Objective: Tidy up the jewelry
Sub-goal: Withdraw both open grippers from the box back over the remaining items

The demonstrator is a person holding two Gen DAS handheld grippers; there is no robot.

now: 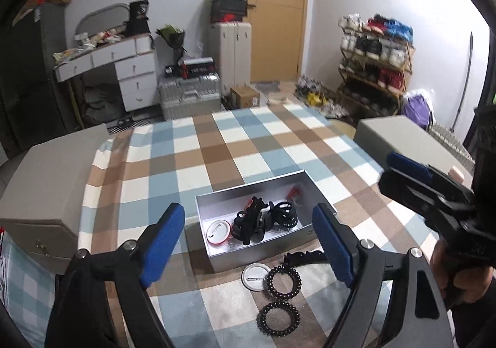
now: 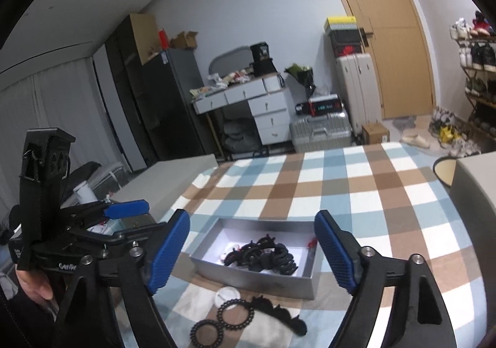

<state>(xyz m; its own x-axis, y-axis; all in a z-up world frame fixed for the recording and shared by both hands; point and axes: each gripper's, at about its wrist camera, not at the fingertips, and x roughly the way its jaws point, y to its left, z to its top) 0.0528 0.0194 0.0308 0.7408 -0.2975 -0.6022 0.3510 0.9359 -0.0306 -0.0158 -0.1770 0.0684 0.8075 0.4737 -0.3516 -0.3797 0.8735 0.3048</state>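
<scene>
Nearest the left wrist camera, the left gripper [image 1: 248, 242] has its blue-padded jaws spread wide with nothing between them, and they hang above the desk without touching anything. Under them, by the near edge of the desk [image 1: 217, 143] with its blue, brown and white checked cloth, lie two black beaded hair rings [image 1: 283, 281] touching each other, a round white pin badge [image 1: 254, 276] just beside the upper ring, and a black scalloped hairband [image 1: 305, 256] against the box wall. Just beyond these sits the shallow silver rectangular cardboard box [image 1: 263, 255], well in from the far edge. Inside it are a tangle of black hair claw clips [image 1: 263, 220], a round white badge with a red rim [image 1: 218, 231] in its near left corner, and something small and red at its far end.

The right gripper [image 2: 252, 252] likewise stands wide open and empty, raised over the same box. A hand [image 1: 449, 273] grips its handle at the right side of the left view.
</scene>
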